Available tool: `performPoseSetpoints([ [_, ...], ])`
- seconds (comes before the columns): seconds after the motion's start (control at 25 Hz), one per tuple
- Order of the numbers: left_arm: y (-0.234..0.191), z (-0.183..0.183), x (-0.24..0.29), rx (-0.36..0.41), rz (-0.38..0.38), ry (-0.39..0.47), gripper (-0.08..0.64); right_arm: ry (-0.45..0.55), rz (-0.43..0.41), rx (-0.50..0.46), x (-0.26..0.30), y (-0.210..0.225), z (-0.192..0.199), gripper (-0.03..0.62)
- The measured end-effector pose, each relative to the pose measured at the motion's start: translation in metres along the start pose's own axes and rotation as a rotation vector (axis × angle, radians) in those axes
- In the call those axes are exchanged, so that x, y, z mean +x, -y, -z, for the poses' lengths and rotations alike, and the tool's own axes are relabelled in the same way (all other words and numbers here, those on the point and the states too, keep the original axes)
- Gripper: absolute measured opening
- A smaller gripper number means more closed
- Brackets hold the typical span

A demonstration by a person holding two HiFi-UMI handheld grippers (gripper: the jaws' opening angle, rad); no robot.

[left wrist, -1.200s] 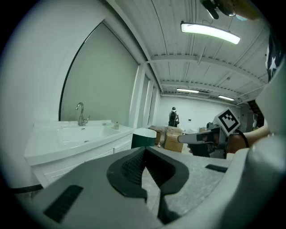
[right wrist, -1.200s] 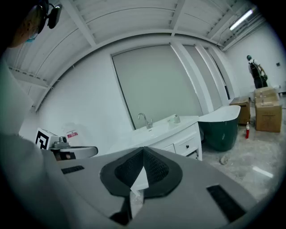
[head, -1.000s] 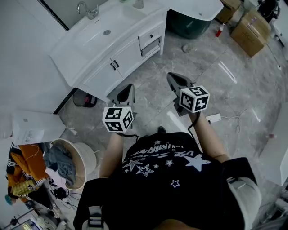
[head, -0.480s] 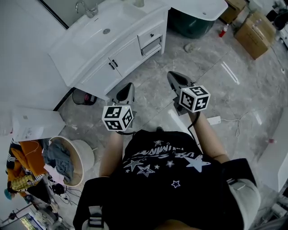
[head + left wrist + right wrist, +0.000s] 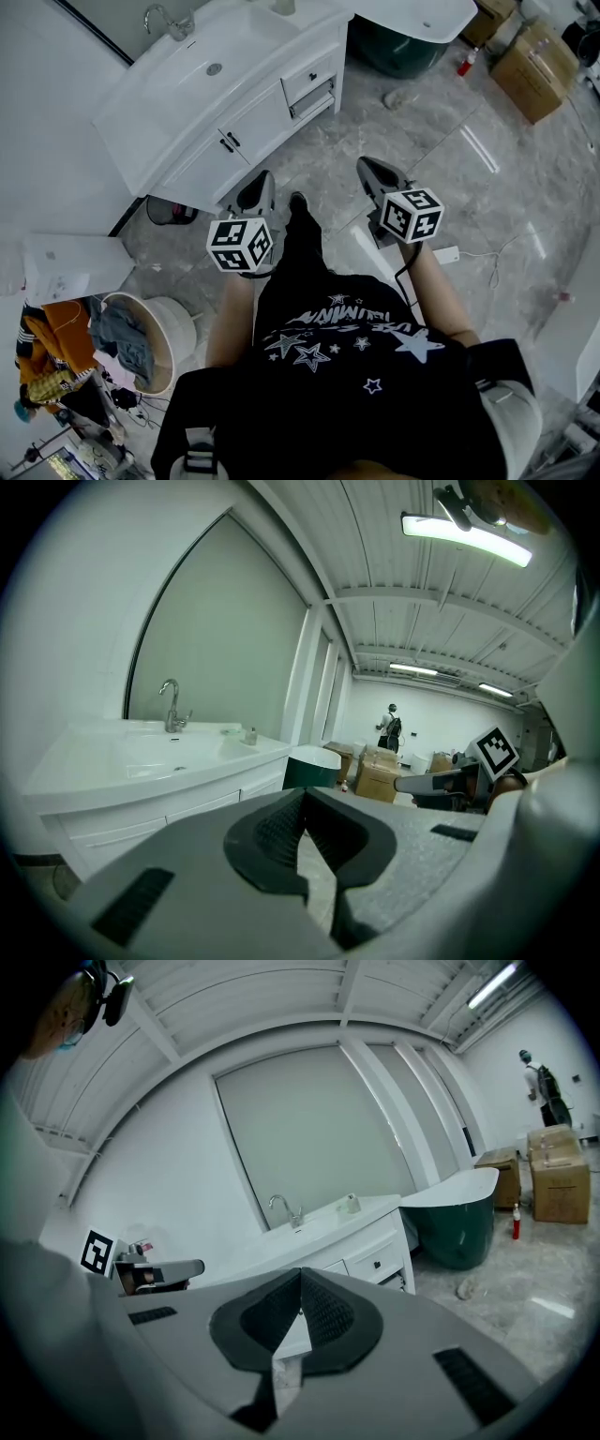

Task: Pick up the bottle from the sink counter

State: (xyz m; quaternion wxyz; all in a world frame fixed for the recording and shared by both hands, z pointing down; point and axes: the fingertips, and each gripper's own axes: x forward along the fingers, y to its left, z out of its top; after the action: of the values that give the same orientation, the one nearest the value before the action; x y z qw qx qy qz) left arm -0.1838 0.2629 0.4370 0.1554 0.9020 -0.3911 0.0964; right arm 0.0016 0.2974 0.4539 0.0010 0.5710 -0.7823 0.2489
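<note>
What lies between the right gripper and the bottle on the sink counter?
Head view: bare marble floor, then the white cabinet's drawers, lie between the right gripper and the bottle.

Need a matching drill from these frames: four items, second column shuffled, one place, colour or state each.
1 bottle
2 bathtub
3 basket
4 left gripper

A dark green outside
B jaws together, nothing held
C on the sink counter
D on the floor, clothes inside

Pairs: 1-C, 2-A, 3-D, 4-B

sink counter [image 5: 131,117]: faucet [image 5: 161,19] at back, small bottle [image 5: 352,1203] nr one end.
</note>
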Motion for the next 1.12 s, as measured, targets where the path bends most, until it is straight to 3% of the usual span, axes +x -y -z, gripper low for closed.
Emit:
performPoseSetpoints([
  [0.36, -0.056, -0.029, 0.104, -0.011, 0.044, 0.0, 0.008, 0.003, 0.055, -0.023, 0.086, 0.054, -0.042, 0.006],
  [0.88, -0.174, -0.132, 0.31, -0.042, 0.116, 0.005, 0.008, -0.006, 0.131, -0.034, 0.276, 0.15, -0.167, 0.006],
  [1.12, -0.208, -0.151, 0.375, -0.049, 0.139, -0.018, 0.008, -0.008, 0.146, -0.03, 0.341, 0.18, -0.199, 0.006],
])
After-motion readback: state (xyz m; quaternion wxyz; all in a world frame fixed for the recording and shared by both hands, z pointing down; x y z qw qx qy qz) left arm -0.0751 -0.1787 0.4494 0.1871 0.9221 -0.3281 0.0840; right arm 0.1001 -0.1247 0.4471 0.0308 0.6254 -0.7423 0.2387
